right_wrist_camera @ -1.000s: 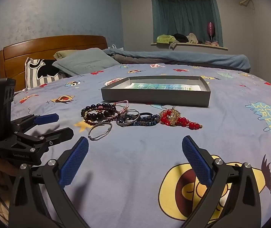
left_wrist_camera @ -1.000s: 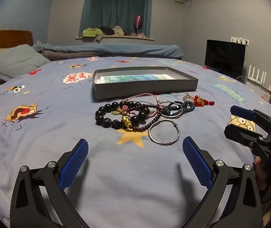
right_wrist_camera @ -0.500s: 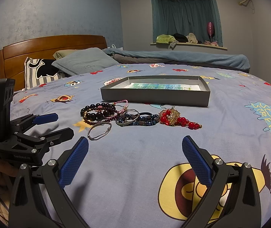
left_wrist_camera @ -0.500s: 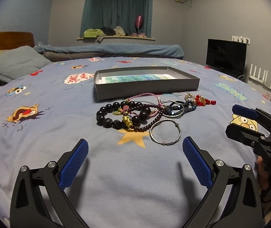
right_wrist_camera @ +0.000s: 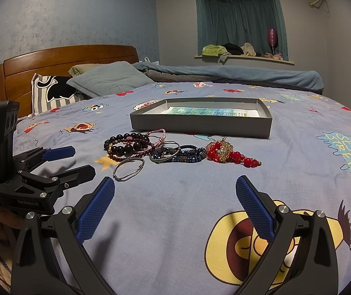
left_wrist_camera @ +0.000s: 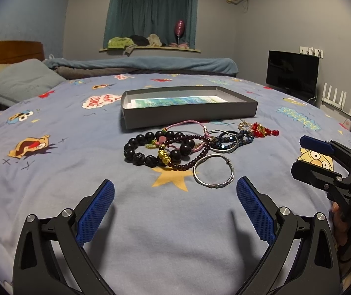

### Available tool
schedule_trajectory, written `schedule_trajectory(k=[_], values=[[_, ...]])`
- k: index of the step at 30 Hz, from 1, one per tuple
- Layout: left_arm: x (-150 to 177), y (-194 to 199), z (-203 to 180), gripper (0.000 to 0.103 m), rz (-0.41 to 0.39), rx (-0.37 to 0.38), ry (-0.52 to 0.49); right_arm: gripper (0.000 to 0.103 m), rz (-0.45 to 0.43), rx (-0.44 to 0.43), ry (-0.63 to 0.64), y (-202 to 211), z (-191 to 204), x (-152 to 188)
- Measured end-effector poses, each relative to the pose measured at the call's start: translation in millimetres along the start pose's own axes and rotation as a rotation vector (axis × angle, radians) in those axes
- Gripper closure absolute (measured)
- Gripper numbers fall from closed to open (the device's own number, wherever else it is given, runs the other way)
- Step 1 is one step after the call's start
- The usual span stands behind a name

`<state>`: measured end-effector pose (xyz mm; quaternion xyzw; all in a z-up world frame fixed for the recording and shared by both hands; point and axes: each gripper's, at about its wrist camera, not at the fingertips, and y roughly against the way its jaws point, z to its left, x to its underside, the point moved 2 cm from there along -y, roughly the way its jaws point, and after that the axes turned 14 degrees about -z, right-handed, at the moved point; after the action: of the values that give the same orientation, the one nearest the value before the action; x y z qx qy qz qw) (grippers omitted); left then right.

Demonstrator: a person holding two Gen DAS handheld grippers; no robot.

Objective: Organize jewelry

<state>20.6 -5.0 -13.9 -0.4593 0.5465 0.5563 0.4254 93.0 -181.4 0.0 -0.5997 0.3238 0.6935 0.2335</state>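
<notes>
A heap of jewelry lies on the blue bedspread in front of a shallow grey box. It holds a black bead bracelet, a silver bangle, dark blue beaded bands and a red and gold bead piece. My left gripper is open and empty, just short of the bangle; it also shows in the right wrist view. My right gripper is open and empty, short of the heap; it shows at the right edge of the left wrist view.
The grey box has a printed sheet lying inside it. Pillows and a wooden headboard are at the far left. A folded blanket runs along the far side of the bed. A dark screen stands at the right.
The left wrist view has shifted slightly, so the heap and box sit a touch higher and to the right. Both grippers stay open and nothing on the bed has moved.
</notes>
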Motion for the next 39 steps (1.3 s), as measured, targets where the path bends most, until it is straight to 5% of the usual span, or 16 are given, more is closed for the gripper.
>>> schedule_trajectory(k=[39], values=[[-0.5, 0.3, 0.7, 0.004, 0.013, 0.001, -0.007, 0.005, -0.005, 0.002, -0.001, 1.3, -0.8, -1.3]])
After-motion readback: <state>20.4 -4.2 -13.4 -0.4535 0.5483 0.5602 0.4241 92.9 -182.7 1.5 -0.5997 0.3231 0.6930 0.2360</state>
